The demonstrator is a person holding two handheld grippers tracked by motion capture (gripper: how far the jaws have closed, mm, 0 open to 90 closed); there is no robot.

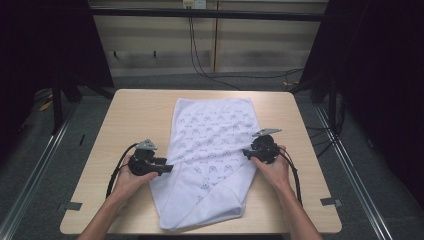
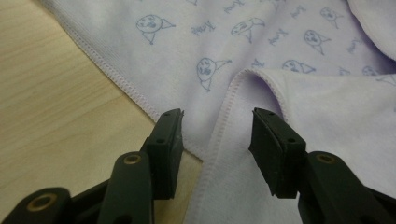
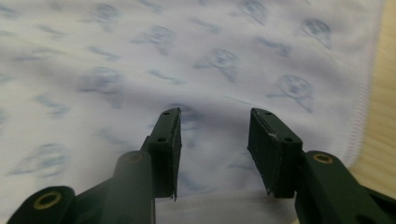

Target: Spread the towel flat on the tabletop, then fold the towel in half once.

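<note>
A pale lilac towel (image 1: 215,140) printed with small faces lies lengthwise on the wooden table (image 1: 135,115), its near end folded over into a plain flap (image 1: 220,197). My left gripper (image 1: 170,167) rests at the towel's left edge, pointing right. In the left gripper view it (image 2: 217,123) stands open, with the stitched edge of the folded flap (image 2: 336,107) lying between the jaws, untouched by the pads. My right gripper (image 1: 246,152) sits at the towel's right edge, pointing left. The right gripper view has it (image 3: 215,121) open above the printed cloth (image 3: 187,56), gripping nothing.
Bare tabletop (image 2: 46,93) lies left of the towel and in a strip along its right hem (image 3: 383,116). Metal floor rails (image 1: 45,150) run beside the table. Cables (image 1: 200,65) trail on the floor behind the far edge, with dark curtains at both sides.
</note>
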